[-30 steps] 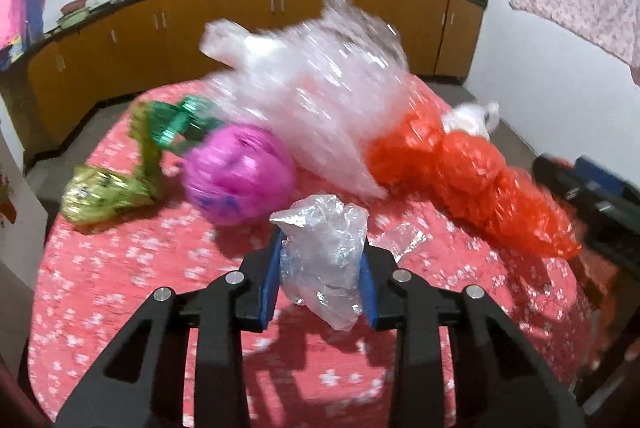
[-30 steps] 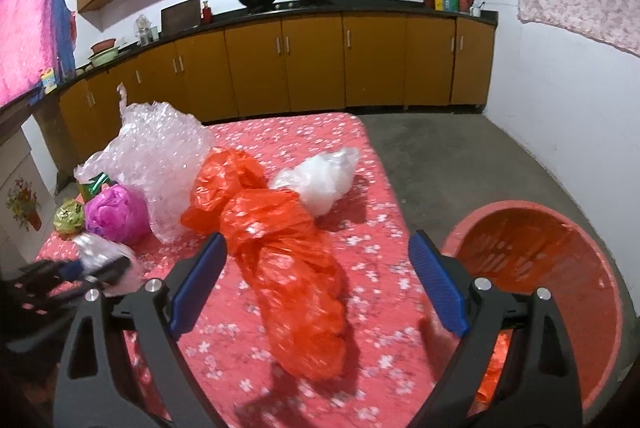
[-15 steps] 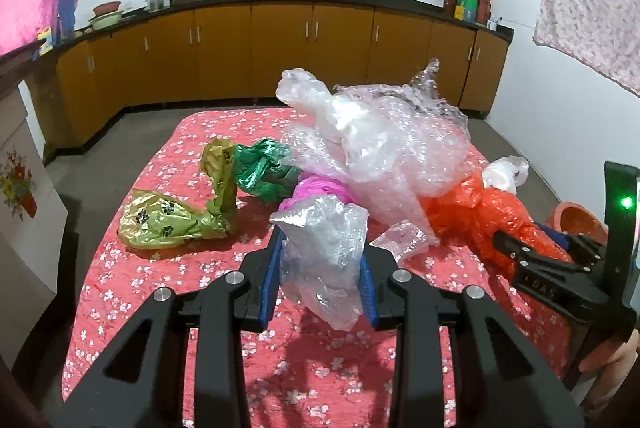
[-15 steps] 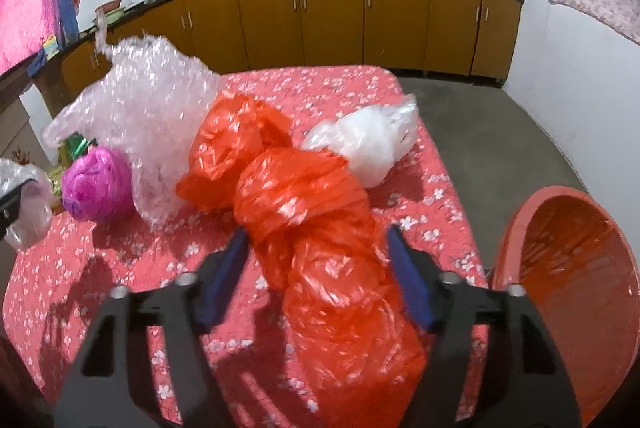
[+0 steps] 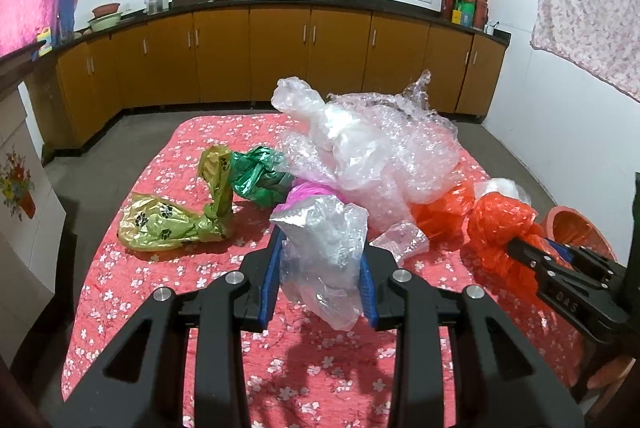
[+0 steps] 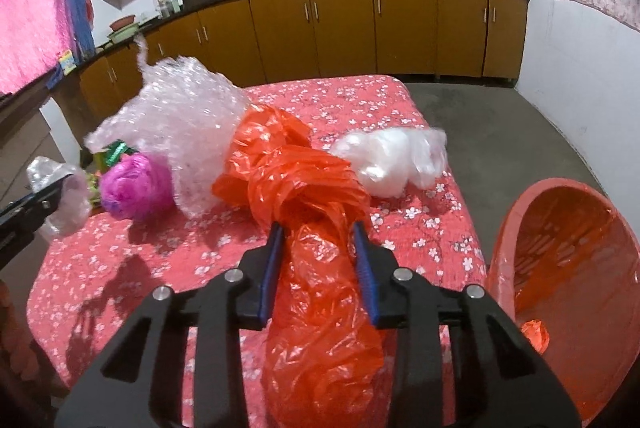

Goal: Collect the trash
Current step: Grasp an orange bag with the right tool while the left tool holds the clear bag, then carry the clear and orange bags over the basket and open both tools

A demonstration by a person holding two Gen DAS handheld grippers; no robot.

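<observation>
The left gripper (image 5: pixel 322 268) is clamped on a crumpled clear plastic bag (image 5: pixel 324 248), held above the red flowered tablecloth (image 5: pixel 160 288); the bag's lower folds hang below the blue pads, and it hides most of the pink bag (image 5: pixel 308 193) just behind it. The right gripper (image 6: pixel 318 264) has just been closing its jaws, and its pads now pinch the near end of the long orange bag (image 6: pixel 316 268), which lies across the right side of the table and covers the cloth between the fingers. Beyond it sit a white bag (image 6: pixel 392 156) and a mound of bubble wrap (image 6: pixel 188 120) that masks part of a green foil bag (image 5: pixel 260 178). A yellow-green bag (image 5: pixel 172 224) lies far left. An orange basket (image 6: pixel 568 268), partly cut off, stands beside the table's right edge.
</observation>
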